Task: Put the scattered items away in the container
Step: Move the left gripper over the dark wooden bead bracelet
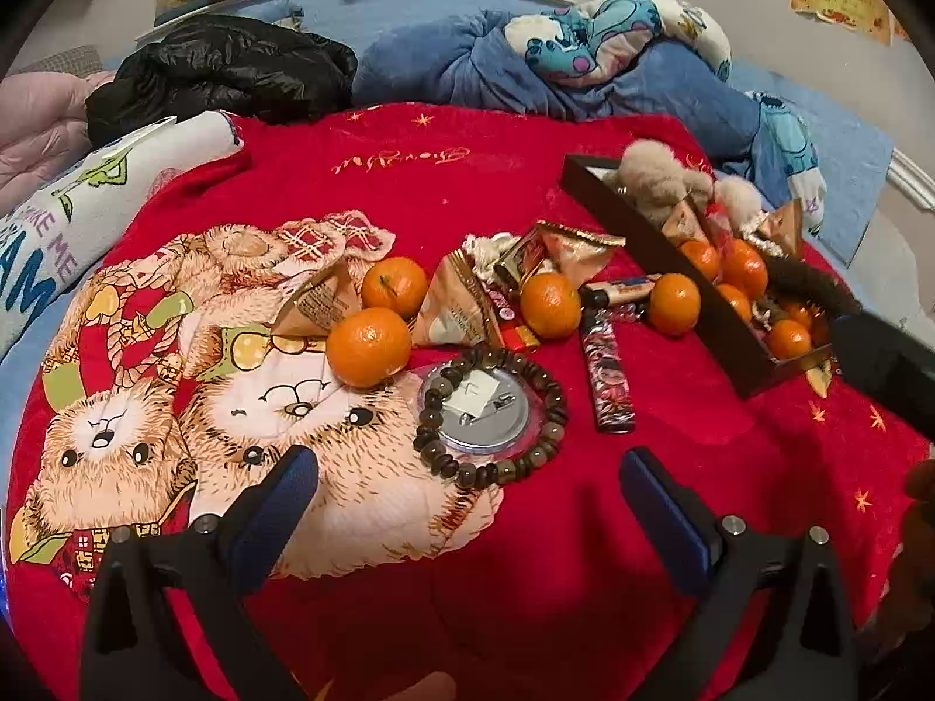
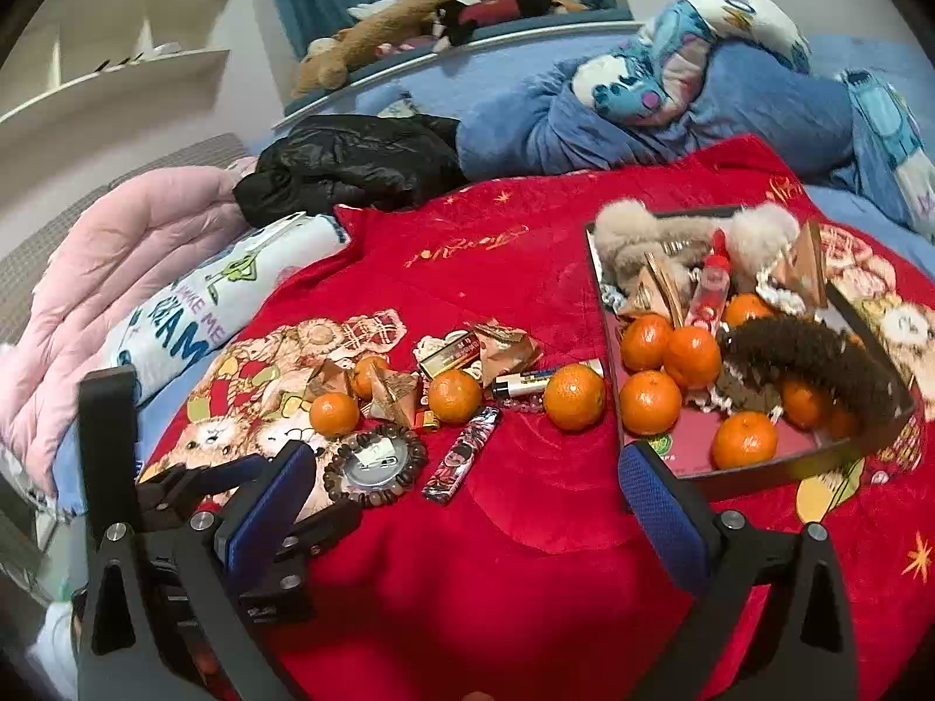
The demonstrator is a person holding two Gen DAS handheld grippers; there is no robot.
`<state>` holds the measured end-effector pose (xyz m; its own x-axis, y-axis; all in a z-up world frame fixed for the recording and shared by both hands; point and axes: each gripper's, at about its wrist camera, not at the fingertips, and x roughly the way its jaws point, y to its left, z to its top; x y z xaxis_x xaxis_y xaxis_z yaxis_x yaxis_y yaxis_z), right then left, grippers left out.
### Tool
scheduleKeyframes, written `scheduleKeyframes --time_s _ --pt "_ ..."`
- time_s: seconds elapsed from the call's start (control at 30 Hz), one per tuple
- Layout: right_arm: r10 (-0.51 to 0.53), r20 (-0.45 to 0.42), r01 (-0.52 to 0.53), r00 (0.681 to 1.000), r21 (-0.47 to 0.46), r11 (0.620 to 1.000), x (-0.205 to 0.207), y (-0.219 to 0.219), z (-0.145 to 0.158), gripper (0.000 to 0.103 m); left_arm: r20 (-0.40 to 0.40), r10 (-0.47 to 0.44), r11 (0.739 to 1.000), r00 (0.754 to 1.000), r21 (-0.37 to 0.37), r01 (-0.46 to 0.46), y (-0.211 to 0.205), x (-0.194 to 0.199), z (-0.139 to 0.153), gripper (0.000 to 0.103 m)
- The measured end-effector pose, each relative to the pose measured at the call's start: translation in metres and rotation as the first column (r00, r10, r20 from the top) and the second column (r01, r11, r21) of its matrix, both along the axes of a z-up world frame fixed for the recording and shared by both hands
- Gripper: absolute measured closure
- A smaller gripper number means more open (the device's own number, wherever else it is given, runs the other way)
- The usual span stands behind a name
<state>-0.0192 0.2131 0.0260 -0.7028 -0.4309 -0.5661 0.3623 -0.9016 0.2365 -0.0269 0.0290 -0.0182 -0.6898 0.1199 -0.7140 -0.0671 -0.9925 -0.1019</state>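
Observation:
Scattered items lie on a red blanket [image 1: 497, 187]: several tangerines [image 1: 368, 346] [image 2: 575, 396], triangular snack packets [image 1: 453, 301], a bead bracelet [image 1: 491, 415] around a round tin badge [image 1: 474, 406], a patterned lighter [image 1: 608, 374] [image 2: 461, 455] and a tube [image 1: 622, 292]. The dark box [image 1: 672, 269] [image 2: 759, 467] at the right holds tangerines, fluffy hair clips and packets. My left gripper [image 1: 467, 490] is open and empty, just short of the bracelet. My right gripper [image 2: 467, 490] is open and empty, hovering between the loose items and the box.
A black jacket [image 1: 222, 70], blue Stitch bedding [image 1: 584, 52], a pink quilt [image 2: 117, 269] and a printed pillow [image 2: 210, 304] ring the blanket. Plush toys [image 2: 409, 17] sit on the far ledge. The left gripper's body [image 2: 193, 502] shows in the right wrist view.

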Motion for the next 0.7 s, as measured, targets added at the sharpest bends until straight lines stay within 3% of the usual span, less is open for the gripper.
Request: scheduleKeyframes --time_s 0.27,0.37,0.47,0.57,0.63,0.7 --pt "-0.032 -0.024 0.032 0.999 0.022 0.999 0.005 0.001 -0.003 0.0 -0.023 0.0 1.0 1.0 0.004 0.0 0.001 -0.004 0.0 0.001" --pt "-0.032 -0.033 0.033 0.999 0.036 0.999 0.006 0.0 -0.003 0.0 -0.007 -0.001 1.0 1.0 0.004 0.001 -0.001 -0.007 -0.004 0.008" --pt "-0.025 -0.044 0.026 0.999 0.033 0.999 0.009 0.0 0.0 0.0 0.007 0.004 1.0 1.0 0.011 -0.004 -0.002 -0.009 -0.009 0.017" --pt "-0.01 -0.031 0.011 0.999 0.012 1.0 0.009 -0.001 0.0 0.0 0.041 0.001 1.0 0.999 0.026 -0.003 -0.004 -0.012 -0.015 0.036" --pt "-0.014 -0.027 0.015 1.0 0.03 0.999 0.01 -0.003 -0.001 0.0 0.059 -0.005 0.999 0.998 0.045 0.002 -0.004 -0.012 -0.018 0.054" --pt "-0.024 -0.03 0.026 0.999 0.056 0.998 0.01 -0.005 -0.002 0.0 0.061 -0.014 0.999 0.998 0.049 0.011 -0.004 -0.012 -0.019 0.059"
